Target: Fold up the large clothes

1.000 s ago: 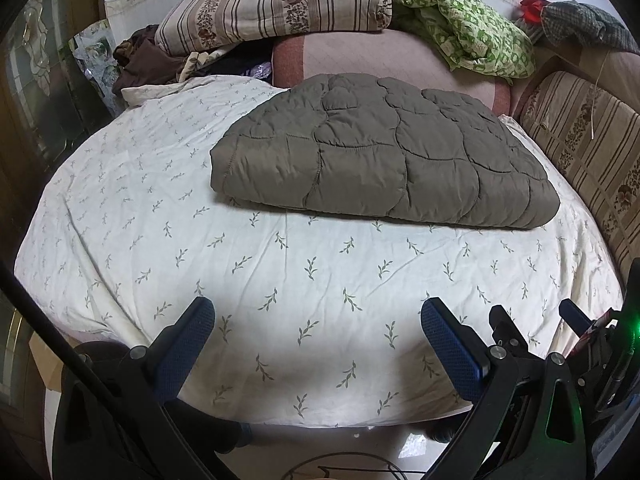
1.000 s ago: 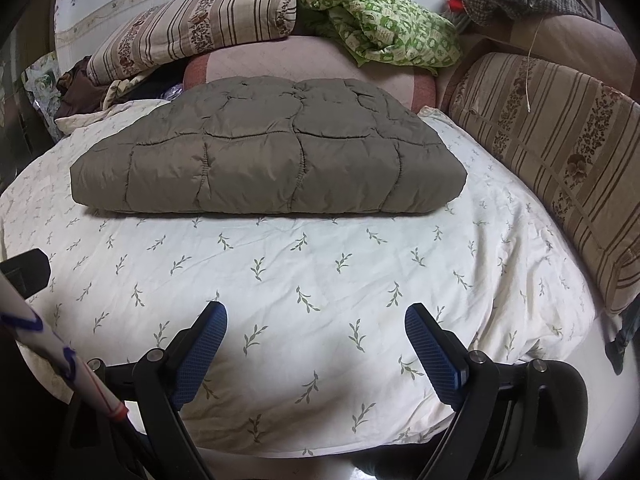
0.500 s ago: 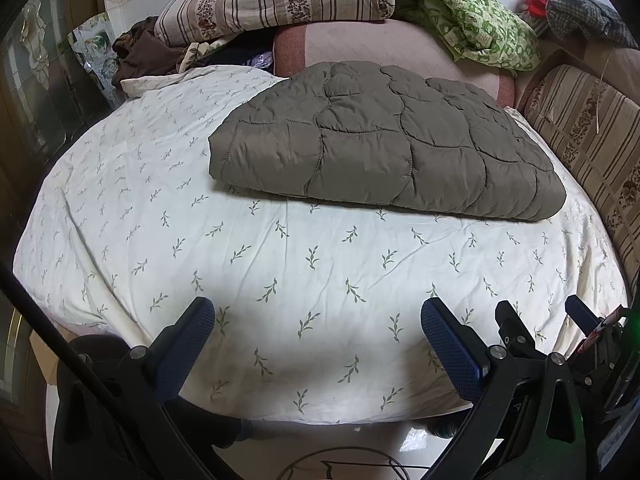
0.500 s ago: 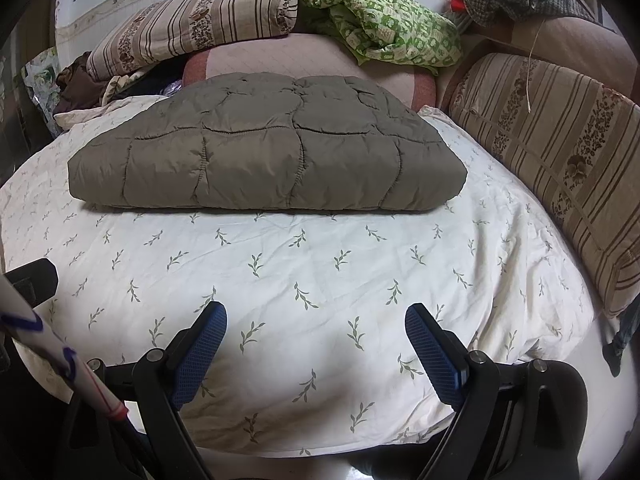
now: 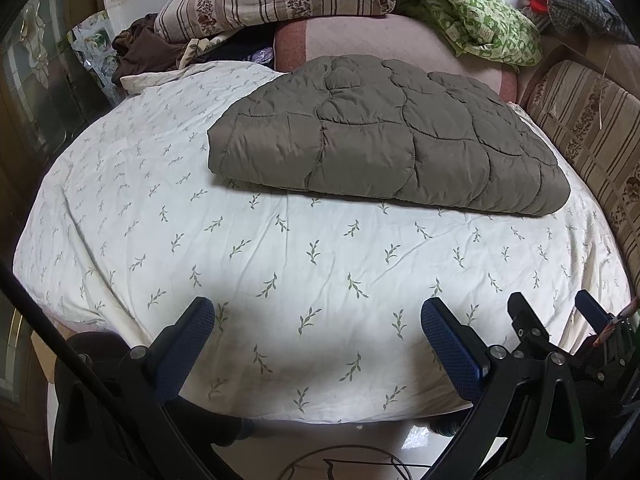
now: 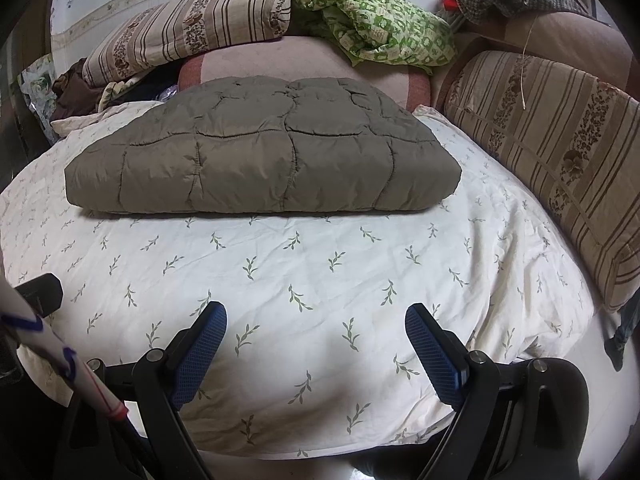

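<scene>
Olive-brown quilted padded garment (image 5: pixel 384 148) lies folded into a thick flat slab on the cream leaf-print bedsheet (image 5: pixel 280 264), its long axis running crosswise to my fingers. From the slab, both grippers sit back at the sheet's near edge, well apart from it. I see my left gripper (image 5: pixel 318 344) with jaws spread wide, holding nothing; my right gripper (image 6: pixel 316 348) is equally wide and empty. The slab's right end looks nearer my right gripper. Its seams look puffy, its edges neatly stacked, so I judge folding nearly finished.
</scene>
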